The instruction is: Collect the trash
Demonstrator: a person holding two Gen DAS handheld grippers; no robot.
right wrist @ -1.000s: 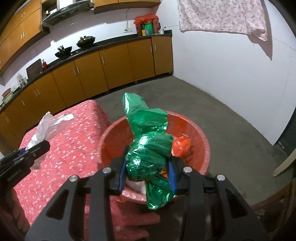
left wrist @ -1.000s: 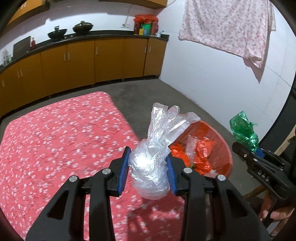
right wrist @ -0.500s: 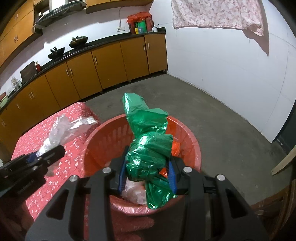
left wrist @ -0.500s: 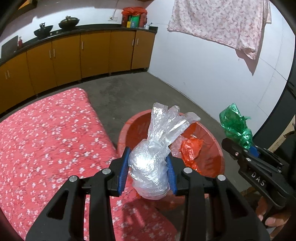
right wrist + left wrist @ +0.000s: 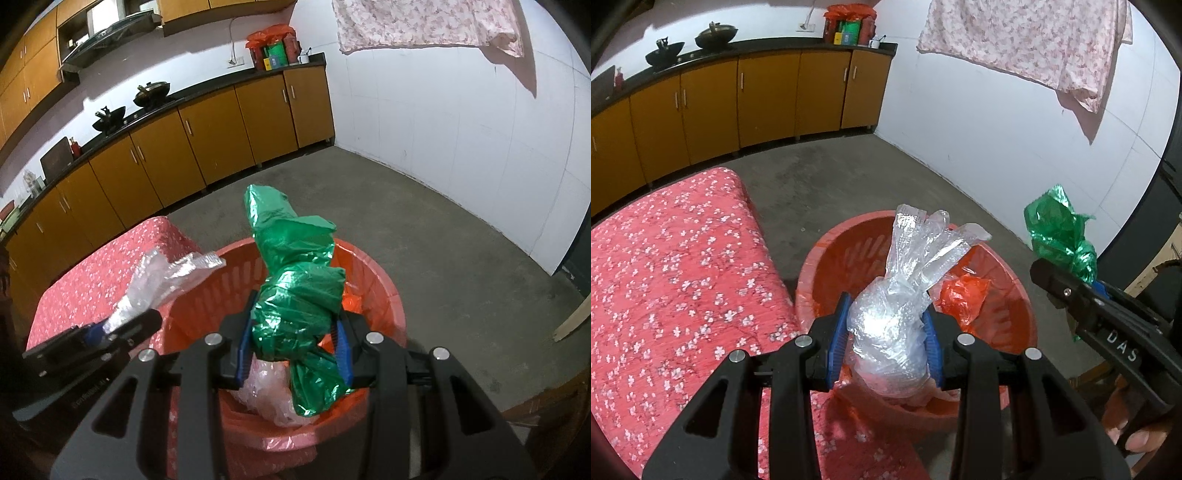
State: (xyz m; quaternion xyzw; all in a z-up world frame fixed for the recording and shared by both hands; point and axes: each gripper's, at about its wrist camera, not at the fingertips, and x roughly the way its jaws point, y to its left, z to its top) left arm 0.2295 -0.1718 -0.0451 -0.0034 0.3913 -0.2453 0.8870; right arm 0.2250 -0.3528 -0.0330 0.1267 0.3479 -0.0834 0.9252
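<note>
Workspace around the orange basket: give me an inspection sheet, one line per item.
Surface: red floral cloth covers the surface beside the basket.
Job's things: orange basket already holds an orange bag and pale plastic; clear plastic bag and green plastic bag are held at it.
Clutter: nothing seen on the cloth.
Grippers: left gripper jaws shut on the clear plastic bag; right gripper jaws shut on the green plastic bag.
Cables: one cord hangs on the wall above the counter.
Surroundings: wooden cabinets, woks, hanging floral cloth, concrete floor.
</note>
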